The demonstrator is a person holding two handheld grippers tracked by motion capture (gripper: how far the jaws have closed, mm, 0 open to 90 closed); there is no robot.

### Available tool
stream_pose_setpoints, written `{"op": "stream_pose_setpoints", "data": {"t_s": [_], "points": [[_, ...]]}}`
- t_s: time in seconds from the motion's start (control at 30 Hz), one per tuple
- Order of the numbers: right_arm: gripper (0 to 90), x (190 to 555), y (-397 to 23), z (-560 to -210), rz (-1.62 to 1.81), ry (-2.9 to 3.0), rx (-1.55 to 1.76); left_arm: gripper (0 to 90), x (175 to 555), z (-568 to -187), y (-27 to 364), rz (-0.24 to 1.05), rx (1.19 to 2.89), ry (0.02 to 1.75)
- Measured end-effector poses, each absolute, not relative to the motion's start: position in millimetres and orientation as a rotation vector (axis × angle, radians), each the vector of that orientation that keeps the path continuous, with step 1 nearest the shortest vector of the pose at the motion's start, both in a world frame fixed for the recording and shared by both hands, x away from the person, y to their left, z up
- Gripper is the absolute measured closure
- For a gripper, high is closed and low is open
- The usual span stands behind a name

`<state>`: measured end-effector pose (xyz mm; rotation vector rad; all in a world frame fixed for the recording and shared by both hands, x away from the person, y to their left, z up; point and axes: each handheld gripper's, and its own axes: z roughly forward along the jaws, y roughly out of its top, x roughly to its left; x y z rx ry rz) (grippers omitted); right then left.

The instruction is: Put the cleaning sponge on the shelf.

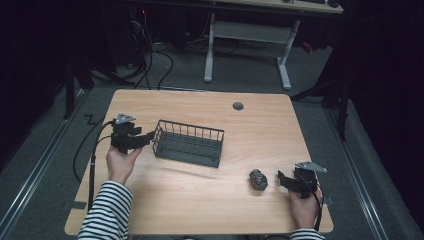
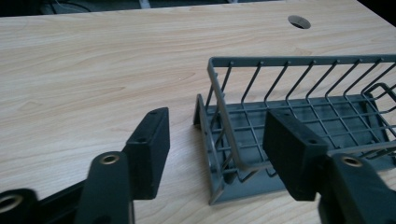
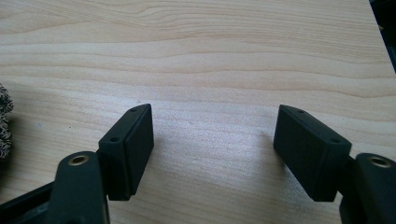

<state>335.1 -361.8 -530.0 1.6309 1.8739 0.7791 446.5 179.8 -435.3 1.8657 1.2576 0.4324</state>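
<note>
A person in a black-and-white striped sleeve works two hand-held grippers at a pale wooden bench, with a dark grey wire basket as the centre of the scene. The basket, a long rectangular rack with upright wire sides and a grid floor, stands on the bench a little left of its middle. The left gripper is held level just beside the basket's left end, its jaws pointing at that short wall. In the left gripper view the basket stands ahead of the left gripper: the end wall's top rail runs down into the gap between the two black jaws, one jaw outside the basket over bare wood, the other over the grid floor. The jaws stand apart and neither pad presses on the wire.

To the right of the basket and nearer the person lies a small dark, speckled, lumpy ball, well apart from the wire. The right gripper rests just right of that ball, held in the person's right hand. In the right gripper view the right gripper has its jaws spread wide over bare wood, with the ball at the left edge, outside them.

A round grey grommet sits in the bench beyond the basket.
</note>
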Motion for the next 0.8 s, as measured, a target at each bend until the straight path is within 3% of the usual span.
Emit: {"op": "stream_pose_setpoints", "data": {"t_s": [0.5, 0.8], "points": [[28.6, 335.5, -361.0, -530.1, 0.789, 1.882, 1.625, 75.6, 456.2, -450.2, 166.4, 0.403, 1.902, 1.263], [28.6, 335.4, -361.0, -530.1, 0.789, 1.882, 1.624, 80.8, 455.6, -451.4, 162.8, 0.407, 1.910, 1.274]]}}
